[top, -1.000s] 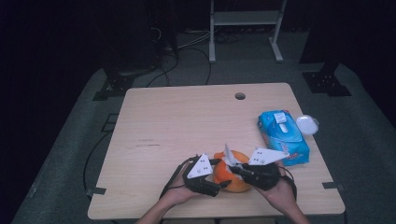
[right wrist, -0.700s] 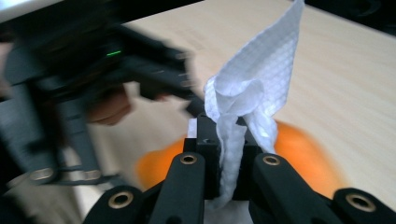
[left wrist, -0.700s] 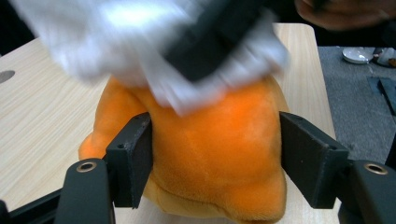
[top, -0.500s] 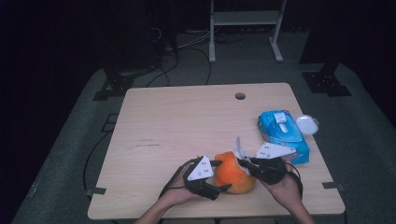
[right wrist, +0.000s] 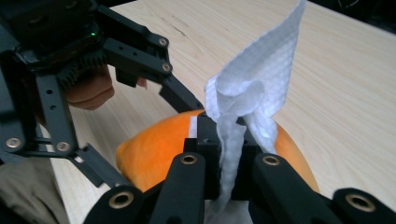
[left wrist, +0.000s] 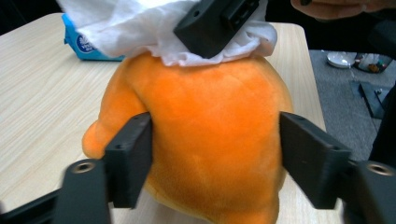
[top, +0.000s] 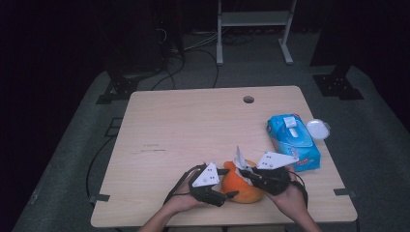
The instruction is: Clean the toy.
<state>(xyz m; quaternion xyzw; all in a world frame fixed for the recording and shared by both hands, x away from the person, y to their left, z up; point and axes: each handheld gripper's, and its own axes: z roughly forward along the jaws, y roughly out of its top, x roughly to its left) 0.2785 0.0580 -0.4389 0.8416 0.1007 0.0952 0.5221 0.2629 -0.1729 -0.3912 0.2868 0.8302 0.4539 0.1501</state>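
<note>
Orange plush toy [top: 241, 186] getting a wipe-down near the front edge of the worktop [top: 193, 130]

The left hand-held gripper [left wrist: 215, 158] clamps the plush on both sides, which its own view shows. The right hand-held gripper [right wrist: 224, 158] pinches a white tissue [right wrist: 252, 88] on top of the plush; that pinch is clearest in the right gripper view. From up high, a blue wipes pack [top: 292, 141] sits just right of the plush.
</note>
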